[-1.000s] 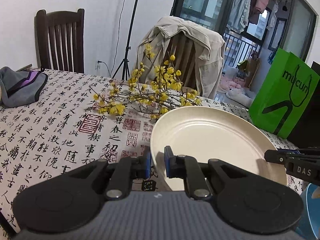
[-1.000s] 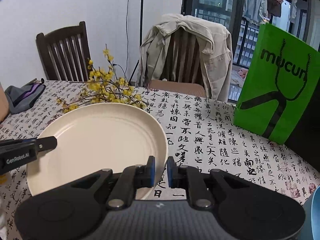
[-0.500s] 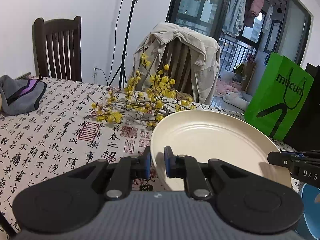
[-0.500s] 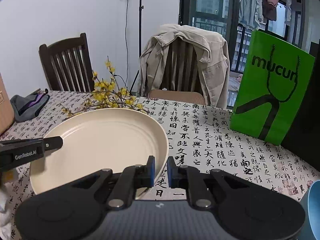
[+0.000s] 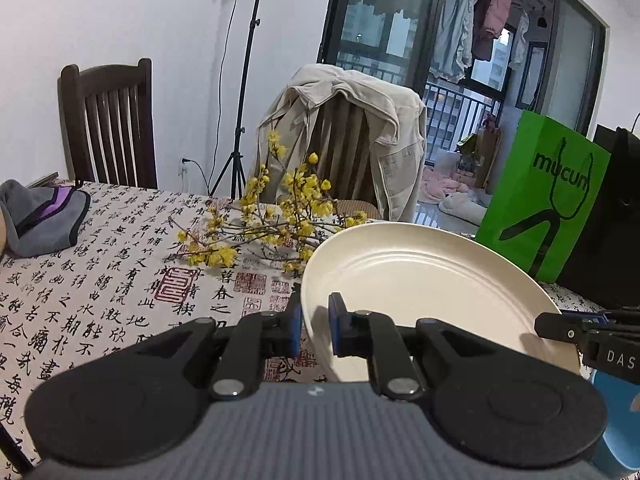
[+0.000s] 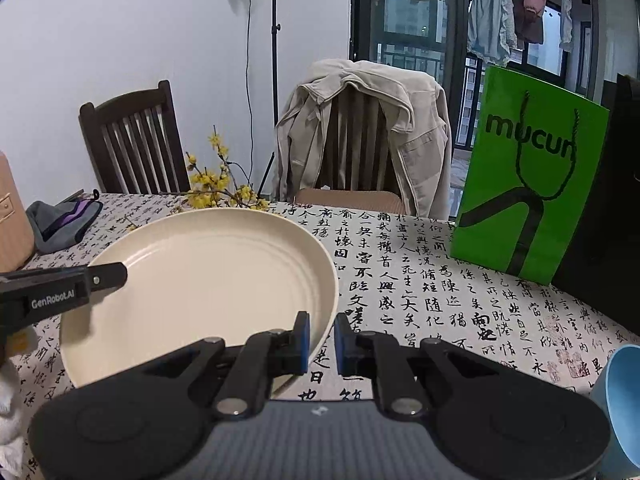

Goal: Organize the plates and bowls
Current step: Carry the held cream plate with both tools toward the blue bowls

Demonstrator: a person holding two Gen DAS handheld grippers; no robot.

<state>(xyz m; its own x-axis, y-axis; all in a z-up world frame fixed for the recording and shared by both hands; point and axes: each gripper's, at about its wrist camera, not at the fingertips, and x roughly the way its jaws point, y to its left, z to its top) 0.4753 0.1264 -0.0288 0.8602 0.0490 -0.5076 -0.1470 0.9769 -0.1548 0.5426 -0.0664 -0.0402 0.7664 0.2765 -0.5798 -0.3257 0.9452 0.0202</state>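
Up comes the cream plate (image 5: pixel 424 288) a touch since a second ago, carried across the table between both grippers, with more of the room's back wall and balcony door now showing behind it. The left gripper (image 5: pixel 314 330) pinches the plate's left rim, its blue-padded fingers (image 5: pixel 295 330) drawn in narrow with the rim clamped between them. Over on the other side, the right gripper (image 6: pixel 321 338) does the same on the right rim, jaws nearly together on the thin edge. Each camera catches the other gripper's black finger reaching in over the far side of the plate.

The plate hangs tilted above the calligraphy tablecloth (image 6: pixel 420 280), clear of the cloth, its ribbed inside facing up. Behind it lies a spray of yellow blossom branches (image 5: pixel 276 224), flat on the table. A green paper bag (image 6: pixel 524 184) stands upright to the right, just beside a black bag (image 6: pixel 604 220). The rim of a blue bowl (image 6: pixel 618 396) peeks in at the lower right corner of the right wrist view. At the far left of the table sits a grey and purple pouch (image 5: pixel 40 216). Two wooden chairs stand behind the table; a beige jacket (image 6: pixel 360 128) is draped over the nearer one.
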